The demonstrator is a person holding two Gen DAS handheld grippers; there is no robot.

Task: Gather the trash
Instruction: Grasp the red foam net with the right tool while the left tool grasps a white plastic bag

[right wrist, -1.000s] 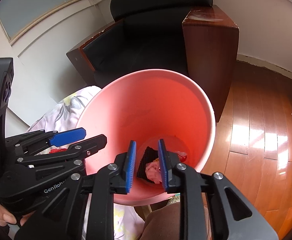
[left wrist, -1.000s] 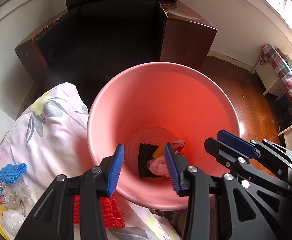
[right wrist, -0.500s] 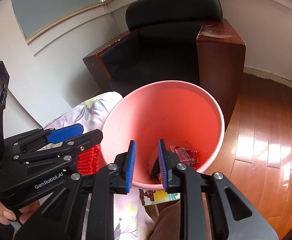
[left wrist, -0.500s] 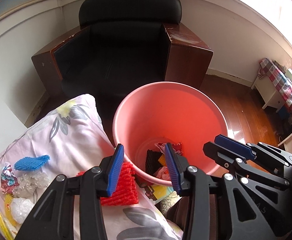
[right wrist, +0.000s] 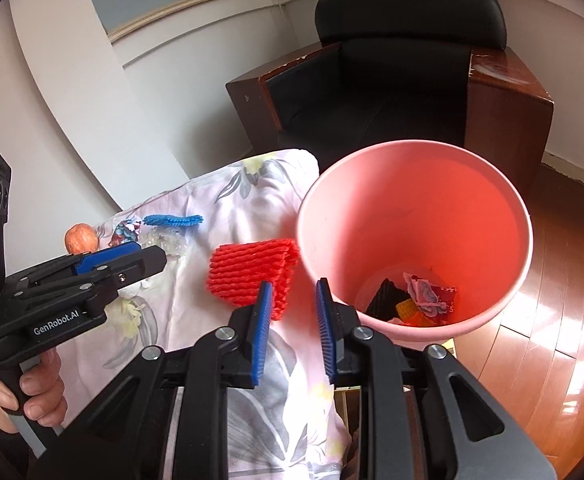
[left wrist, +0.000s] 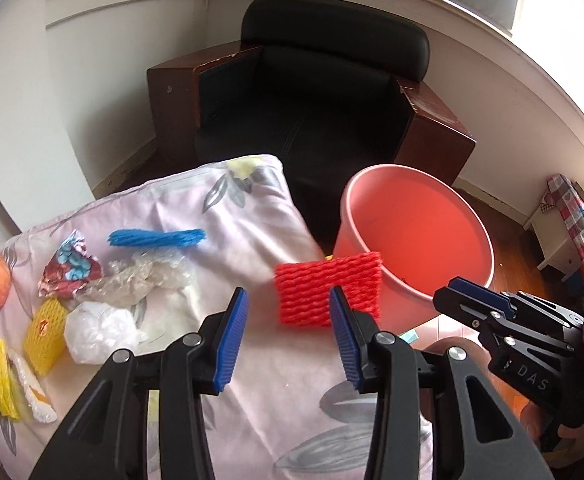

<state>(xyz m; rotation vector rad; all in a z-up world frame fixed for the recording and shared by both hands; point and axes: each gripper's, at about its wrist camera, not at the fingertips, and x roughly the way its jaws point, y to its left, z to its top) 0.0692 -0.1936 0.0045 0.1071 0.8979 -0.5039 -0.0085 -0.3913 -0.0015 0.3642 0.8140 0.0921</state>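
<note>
Left claw (left wrist: 287, 336) gapes, released, before the red net (left wrist: 328, 292); right claw (right wrist: 292, 320) (also released) nears the bin (right wrist: 412, 216).

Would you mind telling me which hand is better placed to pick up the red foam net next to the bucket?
Left, probably. The left tool is open and points straight at the red foam net, which sits centred between its fingers. The right tool aims past the net's edge, toward the pink bucket.
</note>
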